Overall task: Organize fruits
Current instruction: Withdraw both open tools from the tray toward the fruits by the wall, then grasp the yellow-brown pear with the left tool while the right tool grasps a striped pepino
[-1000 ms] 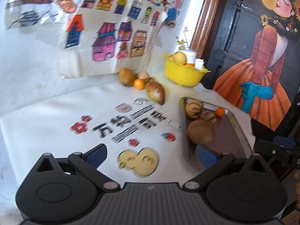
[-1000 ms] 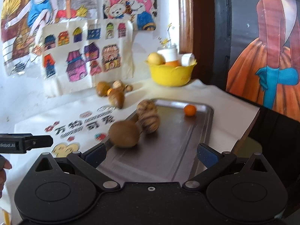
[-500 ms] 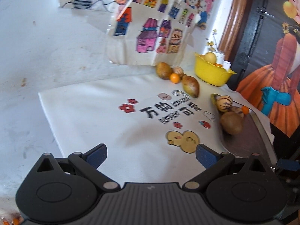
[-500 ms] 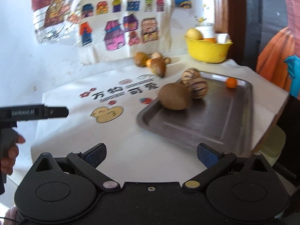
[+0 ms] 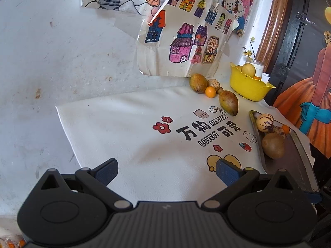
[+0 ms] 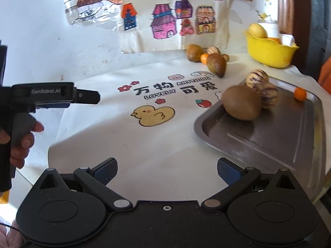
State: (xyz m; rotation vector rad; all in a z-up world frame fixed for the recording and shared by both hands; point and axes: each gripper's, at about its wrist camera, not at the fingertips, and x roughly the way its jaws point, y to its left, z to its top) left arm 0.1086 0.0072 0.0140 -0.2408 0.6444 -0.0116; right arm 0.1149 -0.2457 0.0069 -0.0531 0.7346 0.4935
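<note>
A metal tray (image 6: pixel 269 144) at the right of the table holds a large brown fruit (image 6: pixel 241 102), two striped melons (image 6: pixel 257 78) and a small orange (image 6: pixel 300 94). At the back, loose fruits lie on the cloth: a brown pointed fruit (image 5: pixel 228 102), a round brown one (image 5: pixel 198 83), a small orange (image 5: pixel 210 92) and a striped one (image 5: pixel 214 84). My left gripper (image 5: pixel 166 171) is open and empty over the cloth's near left part. My right gripper (image 6: pixel 167 170) is open and empty, short of the tray's near corner. The left gripper (image 6: pixel 86 97) also shows from the side in the right wrist view.
A yellow bowl (image 5: pixel 247 86) with fruit and a white cup stands at the back right. Drawings of houses (image 5: pixel 186 41) hang on the white wall. The white printed cloth (image 5: pixel 144 140) covers the table. A dark painted panel (image 5: pixel 306 82) stands to the right. A hand (image 6: pixel 18 138) holds the left tool.
Both grippers have pulled back from the tray and swung left, so more cloth and wall show. Both have stayed open. The fruits have not moved.
</note>
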